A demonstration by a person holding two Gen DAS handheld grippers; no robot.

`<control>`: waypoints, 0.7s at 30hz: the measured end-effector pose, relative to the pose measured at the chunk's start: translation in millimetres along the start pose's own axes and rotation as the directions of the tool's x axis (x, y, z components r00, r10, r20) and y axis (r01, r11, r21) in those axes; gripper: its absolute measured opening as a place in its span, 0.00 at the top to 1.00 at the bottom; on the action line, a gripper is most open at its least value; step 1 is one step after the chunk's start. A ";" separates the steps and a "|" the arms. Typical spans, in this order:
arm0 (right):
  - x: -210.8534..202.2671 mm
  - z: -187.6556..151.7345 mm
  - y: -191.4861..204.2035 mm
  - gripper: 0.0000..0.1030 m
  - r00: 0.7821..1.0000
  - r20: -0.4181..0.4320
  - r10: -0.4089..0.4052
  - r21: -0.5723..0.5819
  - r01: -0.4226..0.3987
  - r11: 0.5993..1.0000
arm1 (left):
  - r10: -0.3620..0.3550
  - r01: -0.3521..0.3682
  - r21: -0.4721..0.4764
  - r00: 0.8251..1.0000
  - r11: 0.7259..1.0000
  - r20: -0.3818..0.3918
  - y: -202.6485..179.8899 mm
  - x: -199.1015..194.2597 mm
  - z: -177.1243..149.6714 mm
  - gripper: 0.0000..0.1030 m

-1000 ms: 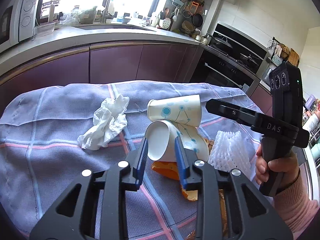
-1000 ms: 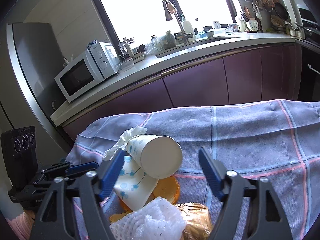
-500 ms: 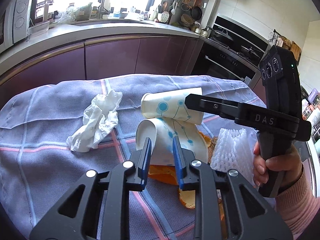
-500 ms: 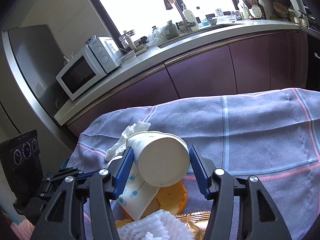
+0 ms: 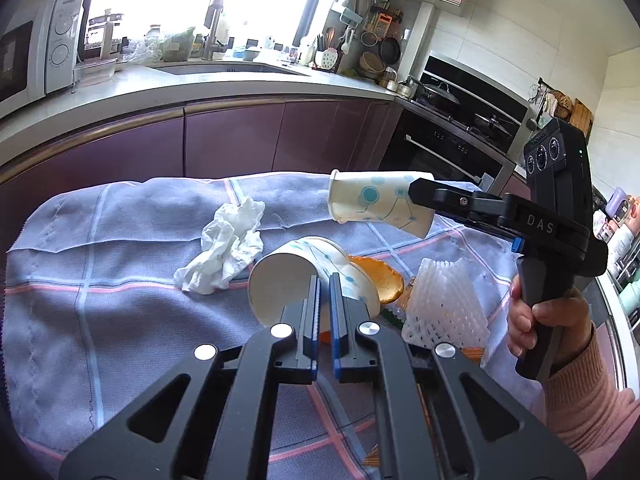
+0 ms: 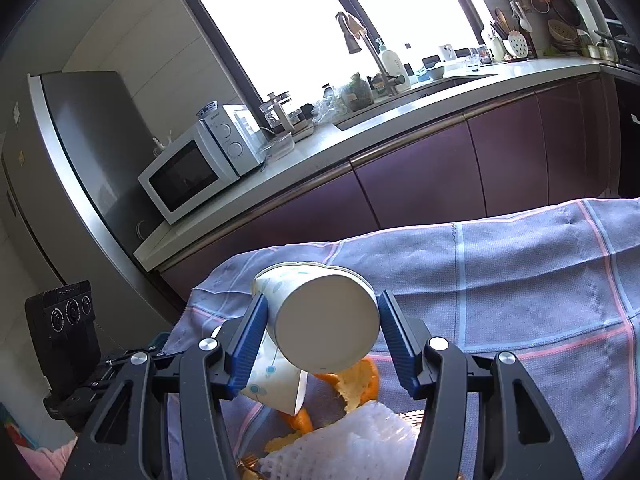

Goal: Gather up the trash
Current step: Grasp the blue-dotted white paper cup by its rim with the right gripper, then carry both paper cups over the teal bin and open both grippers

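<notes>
Two white paper cups with blue dots are in play on the blue checked tablecloth point(image 5: 120, 320). My right gripper point(image 6: 323, 318) is shut on the upper cup point(image 6: 326, 330), which hangs clear above the cloth point(image 5: 372, 202). The lower cup point(image 5: 280, 284) lies on its side with its mouth toward me. My left gripper point(image 5: 325, 286) is shut on that cup's wall near the rim. A crumpled white tissue point(image 5: 224, 248) lies to its left. Orange peel point(image 5: 380, 280) and a white foam net point(image 5: 444, 304) lie to its right.
A hand in a pink sleeve point(image 5: 548, 320) holds the right gripper's handle. Behind the table runs a counter with purple cabinets point(image 5: 232, 136), a microwave point(image 6: 192, 172), a sink and an oven point(image 5: 460, 140). A grey fridge point(image 6: 80, 140) stands at the left.
The right jaws closed on the upper cup and lifted it off the lower one. The left jaws closed together on the lower cup's wall.
</notes>
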State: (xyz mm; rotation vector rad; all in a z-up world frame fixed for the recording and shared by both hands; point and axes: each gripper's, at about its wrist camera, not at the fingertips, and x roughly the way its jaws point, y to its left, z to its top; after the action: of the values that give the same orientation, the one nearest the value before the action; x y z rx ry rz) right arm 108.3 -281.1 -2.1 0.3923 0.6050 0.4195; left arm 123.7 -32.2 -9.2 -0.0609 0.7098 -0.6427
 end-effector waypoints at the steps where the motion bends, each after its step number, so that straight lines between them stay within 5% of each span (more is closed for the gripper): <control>1: -1.5 -0.1 4.3 0.47 1.000 0.001 0.008 -0.007 -0.008 1.000 | 0.001 -0.001 -0.008 1.000 1.000 0.008 3.4 -6.8 -1.7 0.96; 13: 9.1 -10.2 77.6 0.47 0.988 -0.058 0.143 -0.113 -0.149 0.982 | 0.113 -0.104 -0.088 0.988 0.991 0.106 56.9 -113.2 -34.7 0.97; 21: 53.9 -28.7 158.5 0.47 0.947 -0.182 0.263 -0.180 -0.295 0.938 | 0.297 -0.259 -0.224 0.941 0.940 0.160 120.0 -205.5 -70.8 0.97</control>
State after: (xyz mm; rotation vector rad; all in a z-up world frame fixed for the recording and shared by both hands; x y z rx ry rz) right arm 89.5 -114.5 25.6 0.2491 0.6525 0.7856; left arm 24.6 192.7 25.9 -0.2020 0.5801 -0.2856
